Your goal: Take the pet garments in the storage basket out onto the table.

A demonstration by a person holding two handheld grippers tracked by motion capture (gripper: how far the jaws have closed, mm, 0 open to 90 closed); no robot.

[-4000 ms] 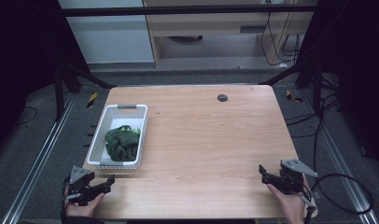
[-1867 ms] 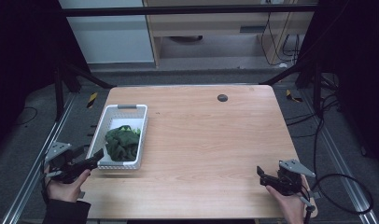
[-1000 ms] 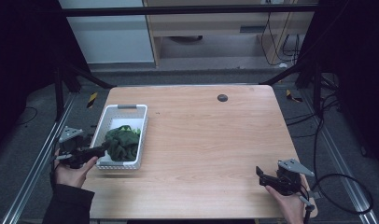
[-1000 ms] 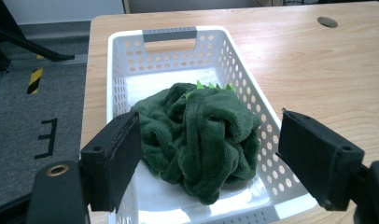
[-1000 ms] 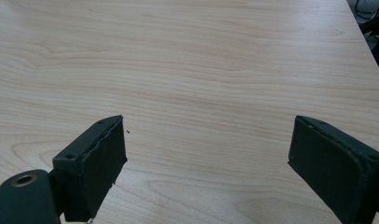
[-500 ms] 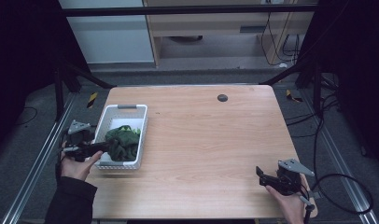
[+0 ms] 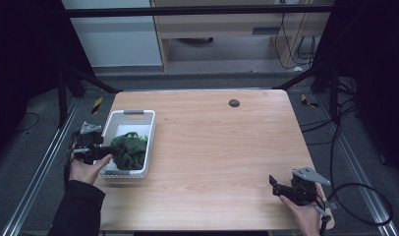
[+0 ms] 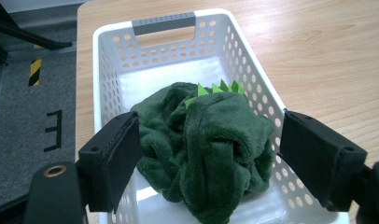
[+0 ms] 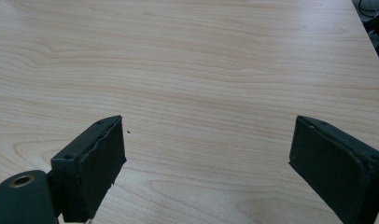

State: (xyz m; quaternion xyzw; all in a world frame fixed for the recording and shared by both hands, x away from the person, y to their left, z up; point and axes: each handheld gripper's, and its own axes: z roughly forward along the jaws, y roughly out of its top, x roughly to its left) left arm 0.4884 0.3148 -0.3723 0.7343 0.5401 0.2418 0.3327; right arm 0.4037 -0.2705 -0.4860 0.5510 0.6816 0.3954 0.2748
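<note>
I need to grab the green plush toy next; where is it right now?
The green plush toy lies in the white basket at the table's left side in the high view, between the open left gripper's jaws.

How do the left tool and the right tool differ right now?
The left tool reaches over the white basket, its jaws either side of the green plush toy; the right tool sits at the table's near right corner over bare wood. Both are open and hold nothing.
</note>
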